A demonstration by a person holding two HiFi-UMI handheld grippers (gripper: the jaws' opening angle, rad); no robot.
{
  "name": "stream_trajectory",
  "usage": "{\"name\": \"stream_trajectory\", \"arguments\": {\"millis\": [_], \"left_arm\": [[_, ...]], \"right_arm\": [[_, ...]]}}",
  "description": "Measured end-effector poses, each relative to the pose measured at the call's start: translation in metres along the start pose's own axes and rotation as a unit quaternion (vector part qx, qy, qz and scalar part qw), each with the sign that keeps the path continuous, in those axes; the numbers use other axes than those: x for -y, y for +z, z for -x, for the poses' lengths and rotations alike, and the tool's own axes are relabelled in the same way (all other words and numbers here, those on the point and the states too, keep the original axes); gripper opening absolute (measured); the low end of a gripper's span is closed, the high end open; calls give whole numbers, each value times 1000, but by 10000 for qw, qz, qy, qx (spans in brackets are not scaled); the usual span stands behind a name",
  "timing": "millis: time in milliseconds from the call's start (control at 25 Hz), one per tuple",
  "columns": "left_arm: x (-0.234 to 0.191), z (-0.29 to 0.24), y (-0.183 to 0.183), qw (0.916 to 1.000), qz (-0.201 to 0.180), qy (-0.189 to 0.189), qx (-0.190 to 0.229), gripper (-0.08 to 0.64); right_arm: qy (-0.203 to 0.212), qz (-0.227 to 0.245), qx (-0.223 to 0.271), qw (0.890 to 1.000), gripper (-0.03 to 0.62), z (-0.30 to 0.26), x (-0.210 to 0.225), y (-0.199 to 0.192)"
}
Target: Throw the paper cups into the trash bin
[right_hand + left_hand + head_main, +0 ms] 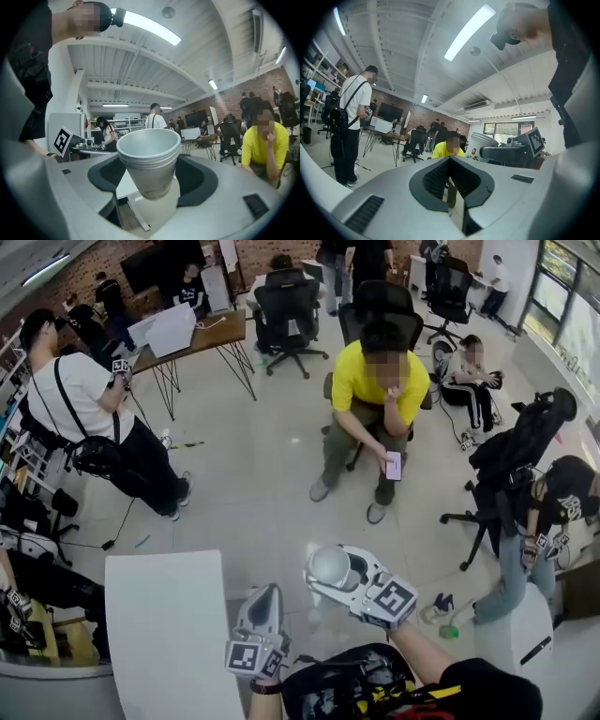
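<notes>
**A:** How far along is the job?

**B:** About midway, I'd judge. The right gripper (345,574) has its jaws closed on a stack of paper cups (149,159). It grips the stack low on its sides, with the mouth turned up. The stack is held in the air over the floor, just to the right of the white table (164,634).

**A:** And the trash bin?

**B:** It shows in none of the views. As far as I can see, nothing has been thrown away yet. The cups are picked up. What's left is carrying them to the bin, wherever it stands, and letting go over it.

**A:** What about the other hand?

**B:** The left gripper (263,601) is empty. Its jaws are drawn together to a thin slit with nothing between them, and it hangs low beside the table's edge. I see no other cups anywhere in view, so this stack may be the whole load.

**A:** Any writing to read?

**B:** Not much. From the left gripper view, the side of the cup carries a small red mark (480,152) with dark characters next to it, too small to make out. Each gripper also has a cube (394,599) with black-and-white square markers, which are patterns rather than words.
</notes>
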State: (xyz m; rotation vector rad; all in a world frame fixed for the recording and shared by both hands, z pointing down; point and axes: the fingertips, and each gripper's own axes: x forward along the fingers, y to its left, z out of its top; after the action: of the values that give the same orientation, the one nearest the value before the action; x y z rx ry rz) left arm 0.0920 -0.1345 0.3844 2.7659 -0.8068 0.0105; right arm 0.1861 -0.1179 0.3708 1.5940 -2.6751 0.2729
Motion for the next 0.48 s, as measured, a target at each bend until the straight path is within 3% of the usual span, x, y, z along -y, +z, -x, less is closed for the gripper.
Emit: {"name": "stream_trajectory", "arguments": {"millis": [200, 480], "left_arm": [[-9, -24, -10, 9989, 60, -373, -272, 5], [-19, -60, -43, 9968, 281, -445, -610, 5]], "right_arm": [[-351, -167, -191, 9991, 341, 0, 16, -17], [-468, -298, -736, 9957, 341, -10, 51, -64]]}}
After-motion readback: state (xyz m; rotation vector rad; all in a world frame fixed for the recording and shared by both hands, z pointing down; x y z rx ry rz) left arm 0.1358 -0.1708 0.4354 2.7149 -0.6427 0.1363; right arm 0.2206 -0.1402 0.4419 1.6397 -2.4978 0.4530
